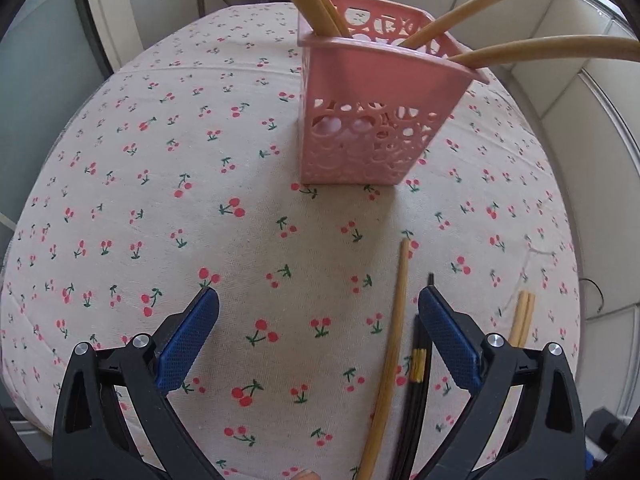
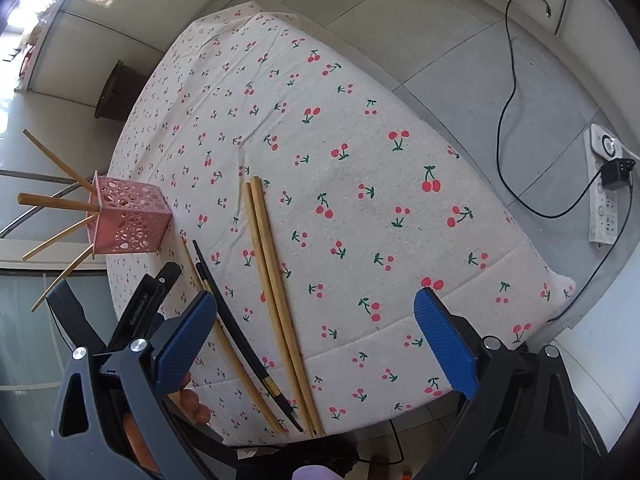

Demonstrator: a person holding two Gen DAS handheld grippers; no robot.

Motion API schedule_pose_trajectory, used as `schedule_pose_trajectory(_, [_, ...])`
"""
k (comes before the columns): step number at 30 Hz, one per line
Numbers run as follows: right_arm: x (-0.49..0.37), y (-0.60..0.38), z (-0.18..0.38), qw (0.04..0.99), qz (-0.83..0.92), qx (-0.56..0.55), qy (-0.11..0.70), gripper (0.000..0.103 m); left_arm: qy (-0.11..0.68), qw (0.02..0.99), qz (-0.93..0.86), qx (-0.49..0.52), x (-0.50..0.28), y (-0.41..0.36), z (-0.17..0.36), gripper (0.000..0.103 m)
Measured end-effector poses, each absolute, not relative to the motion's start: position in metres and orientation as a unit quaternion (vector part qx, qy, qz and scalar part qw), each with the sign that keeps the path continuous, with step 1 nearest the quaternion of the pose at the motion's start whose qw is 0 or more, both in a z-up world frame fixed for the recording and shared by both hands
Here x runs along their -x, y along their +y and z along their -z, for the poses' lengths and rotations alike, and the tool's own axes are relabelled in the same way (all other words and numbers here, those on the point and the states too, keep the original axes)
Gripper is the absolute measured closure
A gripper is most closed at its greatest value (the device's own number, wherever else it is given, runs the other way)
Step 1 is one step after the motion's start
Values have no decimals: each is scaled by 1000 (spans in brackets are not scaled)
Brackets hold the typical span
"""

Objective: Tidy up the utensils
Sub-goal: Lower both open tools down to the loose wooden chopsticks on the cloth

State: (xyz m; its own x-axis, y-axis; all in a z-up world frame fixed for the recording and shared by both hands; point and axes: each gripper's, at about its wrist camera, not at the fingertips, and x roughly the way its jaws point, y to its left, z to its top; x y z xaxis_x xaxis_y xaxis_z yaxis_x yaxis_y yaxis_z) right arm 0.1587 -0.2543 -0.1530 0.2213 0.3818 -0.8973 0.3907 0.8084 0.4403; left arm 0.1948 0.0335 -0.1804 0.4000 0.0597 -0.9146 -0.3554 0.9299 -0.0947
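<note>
A pink perforated basket [image 1: 360,120] stands on the cherry-print tablecloth [image 1: 200,200] with several wooden chopsticks [image 1: 472,12] sticking out of it; it also shows in the right wrist view [image 2: 128,220]. My left gripper [image 1: 318,308] is open and empty, low over the cloth, in front of the basket. A loose wooden chopstick [image 1: 394,332] and a black chopstick [image 1: 418,376] lie by its right finger. My right gripper [image 2: 316,308] is open and empty above a pair of wooden chopsticks [image 2: 272,288], a black chopstick [image 2: 236,320] and a single wooden one [image 2: 224,340].
Another wooden pair [image 1: 522,318] lies right of the left gripper. The left gripper's body [image 2: 148,304] shows beside the basket in the right view. A power strip [image 2: 604,192] and a black cable [image 2: 508,80] lie on the tiled floor past the table's edge.
</note>
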Motion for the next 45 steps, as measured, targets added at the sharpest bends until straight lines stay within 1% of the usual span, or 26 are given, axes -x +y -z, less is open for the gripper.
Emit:
schedule_pose_trajectory(11, [-155, -262, 160, 706, 15, -327, 628, 7, 549, 813, -146, 130, -222, 35, 200, 6])
schedule_pose_trajectory(18, [-156, -260, 167, 704, 23, -317, 635, 7, 539, 821, -142, 123, -218, 46, 202, 6])
schedule_pose_trajectory(24, [-154, -264, 173, 694, 28, -331, 639, 7, 540, 824, -120, 126, -218, 41, 200, 7])
schedule_pose_trajectory(31, [-154, -265, 171, 693, 21, -339, 636, 7, 537, 819, -112, 167, -222, 49, 197, 7])
schedule_pose_trajectory(32, [-155, -265, 171, 692, 20, -339, 637, 7, 540, 818, -112, 162, -223, 48, 196, 7])
schedule_pose_trajectory(36, [-154, -262, 173, 688, 15, -336, 643, 7, 552, 821, -118, 81, -225, 30, 203, 7])
schedule_pose_trajectory(40, [-154, -263, 173, 690, 19, -333, 642, 7, 554, 821, -116, 77, -228, 30, 203, 7])
schedule_pose_trajectory(42, [-155, -264, 173, 692, 22, -332, 641, 7, 553, 821, -120, 79, -230, 32, 201, 16])
schedule_pose_trajectory(43, [-155, -264, 173, 692, 24, -331, 641, 7, 552, 822, -119, 79, -229, 35, 199, 19])
schedule_pose_trajectory(45, [-157, -262, 174, 692, 25, -329, 642, 7, 550, 824, -113, 75, -226, 42, 195, 34])
